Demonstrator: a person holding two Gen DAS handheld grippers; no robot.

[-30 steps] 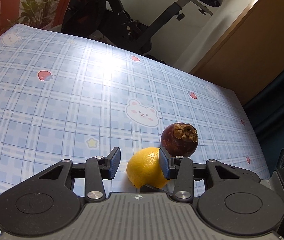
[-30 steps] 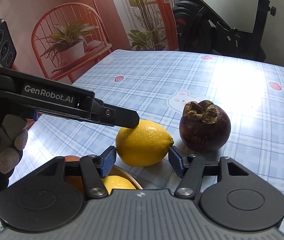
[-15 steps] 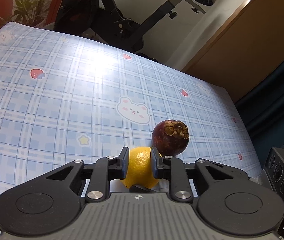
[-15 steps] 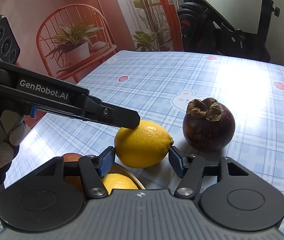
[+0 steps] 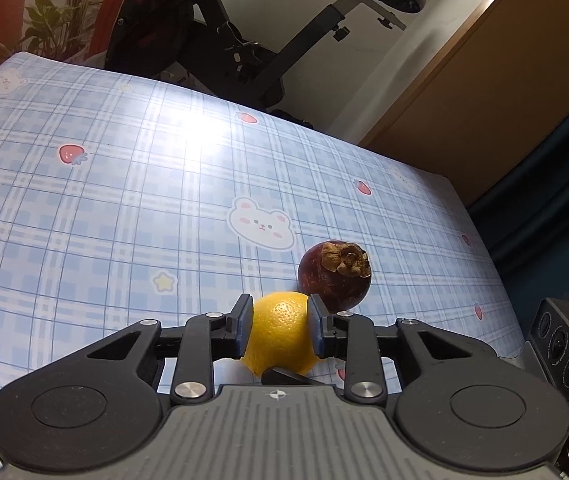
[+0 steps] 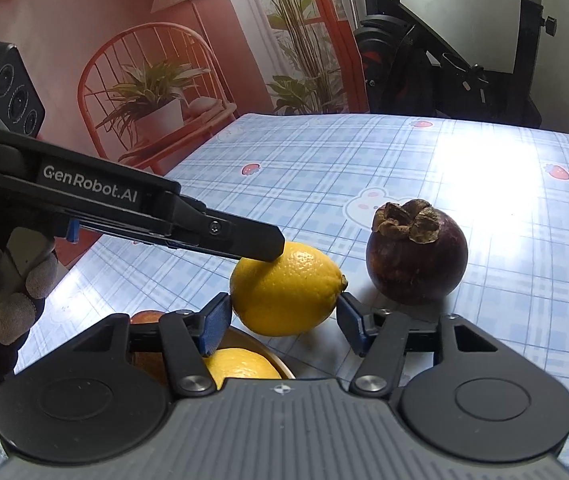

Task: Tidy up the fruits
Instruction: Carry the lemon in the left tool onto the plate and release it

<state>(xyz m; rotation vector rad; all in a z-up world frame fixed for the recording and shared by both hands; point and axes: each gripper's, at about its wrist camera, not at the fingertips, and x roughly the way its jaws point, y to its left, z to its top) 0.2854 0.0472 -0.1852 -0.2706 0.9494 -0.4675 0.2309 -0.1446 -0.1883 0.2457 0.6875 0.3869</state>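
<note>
Left view, jaws: left gripper [image 5: 280, 330] clamping the lemon [image 5: 280, 334] on the worktop [image 5: 124, 200], just opening slightly, for lifting.
Mangosteen [image 5: 334, 276]: sitting just beside.
Right view, jaws: right gripper [image 6: 282, 322] standing apart, flanking the lemon without squeezing, above the bowl [image 6: 272, 362].

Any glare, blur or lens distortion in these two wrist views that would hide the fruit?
Left wrist view: a blown-out glare patch on the tablecloth, well behind the sharp lemon and mangosteen; the plaid lines bow from the fisheye. Right wrist view: stronger glare right of the mangosteen, washing out the pattern; both fruits stay crisp.
</note>
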